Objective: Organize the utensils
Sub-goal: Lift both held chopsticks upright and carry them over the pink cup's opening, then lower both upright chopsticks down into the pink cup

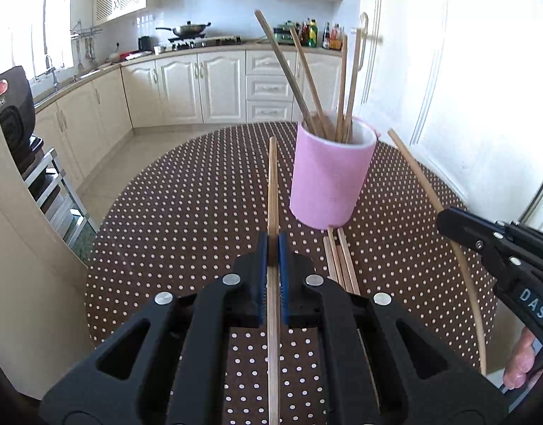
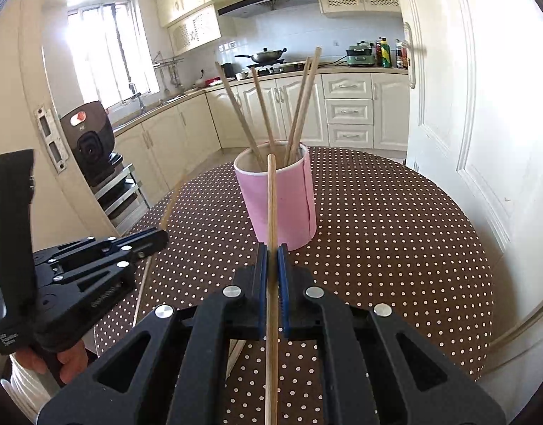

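The left gripper [image 1: 273, 239] is pinching a single wooden chopstick [image 1: 272, 184] between its blue pads, jaws pressed tight on the shaft; the stick is running straight along the line of the fingers, its free end reaching forward above the brown polka-dot tablecloth [image 1: 186, 212] and ending just left of the pink cup [image 1: 330, 177]. The right gripper [image 2: 272, 248] is clamping a second chopstick [image 2: 270, 205] the same way, and from its own camera that stick's tip is lying across the front of the cup [image 2: 282, 205], near the rim. The cup is standing upright toward the far side of the table, holding four chopsticks [image 1: 307, 81] that are leaning outward in different directions. Several more loose chopsticks [image 1: 340, 262] are lying flat on the cloth, just in front of the cup's base and to the right of the left gripper's fingers.
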The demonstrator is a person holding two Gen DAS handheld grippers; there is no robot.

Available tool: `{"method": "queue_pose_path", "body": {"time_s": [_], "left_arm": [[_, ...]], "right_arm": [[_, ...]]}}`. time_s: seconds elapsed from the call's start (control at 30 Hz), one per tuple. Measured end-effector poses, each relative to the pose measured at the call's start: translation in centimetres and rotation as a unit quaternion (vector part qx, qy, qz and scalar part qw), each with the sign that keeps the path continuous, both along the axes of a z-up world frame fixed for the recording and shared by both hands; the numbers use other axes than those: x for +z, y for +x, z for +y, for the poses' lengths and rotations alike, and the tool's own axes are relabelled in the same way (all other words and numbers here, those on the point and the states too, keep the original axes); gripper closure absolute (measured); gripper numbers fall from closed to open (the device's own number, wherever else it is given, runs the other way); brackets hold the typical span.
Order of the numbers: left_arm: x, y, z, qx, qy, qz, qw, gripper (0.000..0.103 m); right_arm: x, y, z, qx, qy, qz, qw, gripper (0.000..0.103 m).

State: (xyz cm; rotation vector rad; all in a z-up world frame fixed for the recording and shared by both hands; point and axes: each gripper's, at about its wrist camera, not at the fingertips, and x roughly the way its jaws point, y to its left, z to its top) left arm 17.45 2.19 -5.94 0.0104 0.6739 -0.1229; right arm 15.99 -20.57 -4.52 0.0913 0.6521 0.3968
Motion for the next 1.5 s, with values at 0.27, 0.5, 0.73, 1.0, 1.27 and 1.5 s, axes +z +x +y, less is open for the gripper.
{"method": "queue_pose_path", "body": {"time_s": [0.27,0.5,0.73,1.0,1.27,1.5], "left_arm": [[1.9,-0.8,0.6,0.004,-0.016,-0.027,0.9995,0.096],[4.1,-1.1,0.6,0.004,-0.033,-0.059,0.9977,0.096],[5.8,-0.7,0.2,0.007,-0.035,-0.074,0.9966,0.096],[6.6,0.4,-0.3,0.011,-0.034,-0.084,0.9958,0.096],[8.1,1.4,-0.8,0.006,-0.039,-0.094,0.9948,0.096],[10.2,1.8,-0.9,-0.005,-0.048,-0.103,0.9935,0.096]], "right_arm": [[1.5,0.1,-0.7,-0.025,0.031,-0.028,0.999,0.098],[3.2,0.3,-1.5,-0.035,0.062,-0.064,0.995,0.098],[4.5,0.4,-1.7,-0.051,0.073,-0.106,0.99,0.098],[5.0,2.0,-1.5,-0.05,0.079,-0.113,0.989,0.098],[5.9,2.9,-1.1,-0.045,0.085,-0.128,0.987,0.098],[7.5,3.5,-0.6,-0.039,0.089,-0.151,0.984,0.098]]}}
